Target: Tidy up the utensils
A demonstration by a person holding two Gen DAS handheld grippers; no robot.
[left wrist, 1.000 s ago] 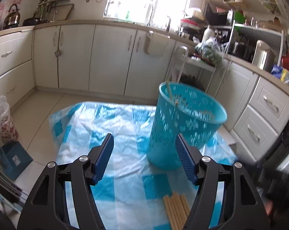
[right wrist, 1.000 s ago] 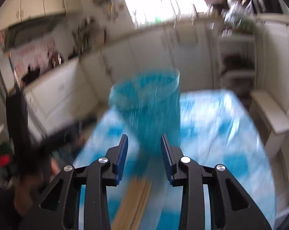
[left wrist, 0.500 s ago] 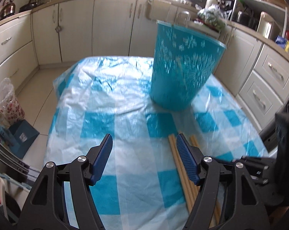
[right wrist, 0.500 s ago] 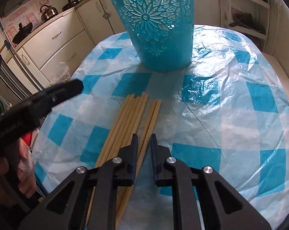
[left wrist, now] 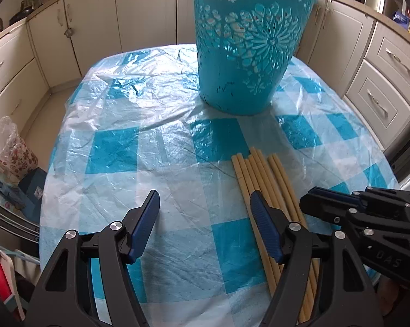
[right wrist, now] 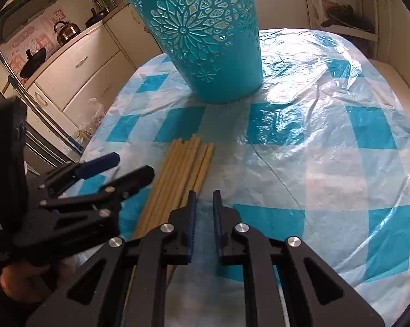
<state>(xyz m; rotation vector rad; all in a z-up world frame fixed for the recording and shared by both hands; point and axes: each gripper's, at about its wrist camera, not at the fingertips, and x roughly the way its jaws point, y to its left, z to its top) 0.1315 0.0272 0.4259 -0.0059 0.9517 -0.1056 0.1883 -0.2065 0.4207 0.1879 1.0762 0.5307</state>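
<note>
Several pale wooden chopsticks [left wrist: 262, 179] lie side by side on the blue-and-white checked table cover, in front of a teal cut-out basket [left wrist: 248, 51]. They also show in the right wrist view [right wrist: 183, 169], with the basket [right wrist: 210, 43] behind. My left gripper [left wrist: 205, 207] is open and empty, low over the cover just left of the chopsticks. My right gripper [right wrist: 204, 199] has its jaws a narrow gap apart and holds nothing, just right of the chopsticks' near ends. The right gripper shows in the left wrist view [left wrist: 322, 199], and the left gripper in the right wrist view [right wrist: 123, 166].
The table cover [left wrist: 150, 141] is crinkled plastic over a round table. Cream kitchen cabinets [left wrist: 390, 62] surround it. A floral bag [left wrist: 14, 152] stands on the floor at the left. A kettle [right wrist: 66, 30] sits on the counter.
Both grippers have come down toward the table and closer to the chopsticks. The right gripper's jaws have narrowed from a second ago. The left gripper stays open.
</note>
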